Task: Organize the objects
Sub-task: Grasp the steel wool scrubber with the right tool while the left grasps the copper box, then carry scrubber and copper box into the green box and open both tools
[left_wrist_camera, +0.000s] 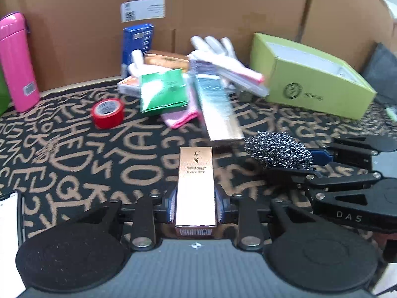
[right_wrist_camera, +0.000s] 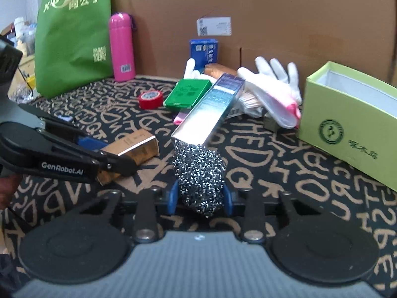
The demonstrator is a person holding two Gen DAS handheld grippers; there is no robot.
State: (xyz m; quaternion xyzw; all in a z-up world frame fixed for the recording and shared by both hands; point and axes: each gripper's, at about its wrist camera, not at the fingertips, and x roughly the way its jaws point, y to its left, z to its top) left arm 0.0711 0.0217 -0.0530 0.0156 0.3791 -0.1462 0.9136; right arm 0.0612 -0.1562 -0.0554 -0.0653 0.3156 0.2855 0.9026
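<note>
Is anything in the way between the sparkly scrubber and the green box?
Nothing visible blocks it. The scrubber sits clamped in the right gripper, and only bare patterned mat lies between it and the open green box.

2 low wrist views share the pile (left_wrist_camera: 188, 84).

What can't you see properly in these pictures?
- Inside of the green box: both views show only its white inner wall; its own front wall hides the bottom.
- White phone-like thing: cut off by the left wrist view's left edge.
- Pile under the white gloves: overlapping and blurred.
- Label on the cardboard: print too small.
</note>
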